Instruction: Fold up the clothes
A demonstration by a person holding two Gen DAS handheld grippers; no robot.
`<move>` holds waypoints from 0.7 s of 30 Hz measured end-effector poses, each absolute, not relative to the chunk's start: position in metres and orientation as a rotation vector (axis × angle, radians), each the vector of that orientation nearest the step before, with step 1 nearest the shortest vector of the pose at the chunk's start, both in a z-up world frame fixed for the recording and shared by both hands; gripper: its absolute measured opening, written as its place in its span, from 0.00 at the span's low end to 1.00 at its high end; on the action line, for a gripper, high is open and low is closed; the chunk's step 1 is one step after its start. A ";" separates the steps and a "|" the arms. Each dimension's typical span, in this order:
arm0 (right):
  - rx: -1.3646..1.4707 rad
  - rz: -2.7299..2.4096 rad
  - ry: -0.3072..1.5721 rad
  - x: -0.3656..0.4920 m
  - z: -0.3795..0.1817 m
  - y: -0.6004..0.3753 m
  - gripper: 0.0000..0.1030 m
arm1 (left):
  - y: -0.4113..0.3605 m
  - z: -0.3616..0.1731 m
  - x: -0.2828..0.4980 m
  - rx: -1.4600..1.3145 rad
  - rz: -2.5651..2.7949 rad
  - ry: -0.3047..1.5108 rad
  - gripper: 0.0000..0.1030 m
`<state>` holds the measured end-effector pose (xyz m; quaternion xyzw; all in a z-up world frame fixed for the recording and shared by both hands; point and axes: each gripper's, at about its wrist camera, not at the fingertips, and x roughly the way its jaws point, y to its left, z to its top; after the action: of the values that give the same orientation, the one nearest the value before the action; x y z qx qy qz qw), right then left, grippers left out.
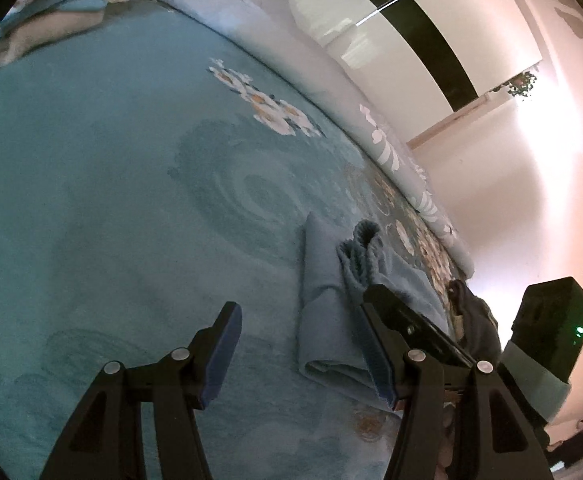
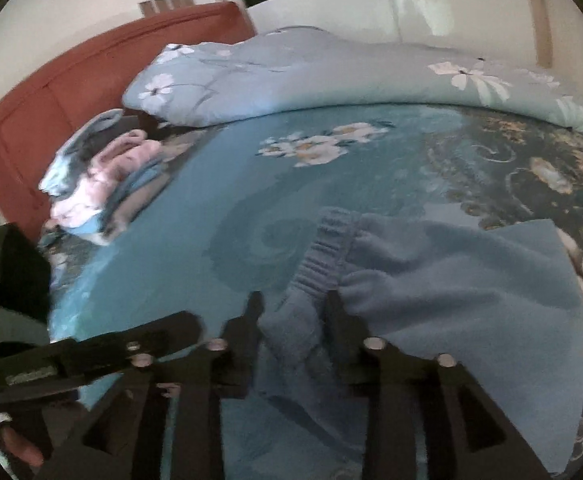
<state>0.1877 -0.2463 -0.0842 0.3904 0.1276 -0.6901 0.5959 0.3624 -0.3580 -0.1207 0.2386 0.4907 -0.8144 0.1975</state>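
A light blue fleece garment (image 1: pixel 331 316) lies partly folded on the teal bedspread (image 1: pixel 111 200), its ribbed cuff (image 1: pixel 361 248) standing up. My left gripper (image 1: pixel 297 320) is open and empty, its right finger (image 1: pixel 375 344) beside the garment's folded edge. In the right wrist view the same garment (image 2: pixel 451 288) spreads to the right, with its ribbed band (image 2: pixel 323 256) running toward my right gripper (image 2: pixel 291 308). The right gripper's fingers close on a bunched fold of the garment near the band. The other gripper (image 2: pixel 91 356) shows at lower left.
A floral quilt (image 2: pixel 311 76) lies piled along the far side of the bed. A heap of pink and blue clothes (image 2: pixel 103 184) sits near the red headboard (image 2: pixel 71 80). White wardrobe doors (image 1: pixel 411 40) stand behind the bed. A dark garment (image 1: pixel 471 320) lies by the bed edge.
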 end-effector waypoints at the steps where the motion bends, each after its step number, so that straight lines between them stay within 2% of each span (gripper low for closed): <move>1: 0.905 -1.590 0.285 0.185 -0.082 -0.241 0.47 | -0.357 -0.119 0.362 0.663 -2.290 1.382 0.62; 5: 0.897 -1.540 0.239 0.175 -0.075 -0.221 0.48 | -0.353 -0.112 0.355 0.663 -2.348 1.382 0.63; 9: 0.915 -1.673 0.112 0.137 -0.061 -0.176 0.54 | -0.345 -0.109 0.341 0.682 -2.422 1.404 0.64; 13: 0.965 -1.826 0.070 0.104 -0.064 -0.138 0.54 | -0.335 -0.113 0.310 0.772 -2.458 1.408 0.65; 18: 1.057 -1.882 -0.002 0.083 -0.077 -0.110 0.55 | -0.328 -0.107 0.296 0.770 -2.453 1.315 0.61; 19: 1.069 -1.885 -0.009 0.081 -0.080 -0.107 0.55 | -0.327 -0.105 0.293 0.776 -2.455 1.295 0.48; 20: 1.081 -1.888 -0.015 0.080 -0.082 -0.104 0.55 | -0.327 -0.105 0.289 0.810 -2.437 1.260 0.30; 21: 1.093 -1.882 -0.027 0.078 -0.084 -0.103 0.55 | -0.327 -0.106 0.285 0.848 -2.417 1.224 0.24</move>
<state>0.0778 -0.1028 -0.0839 0.4450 -0.0110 -0.7660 0.4638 0.2850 -0.3270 -0.1058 0.2952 0.4264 -0.8416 0.1509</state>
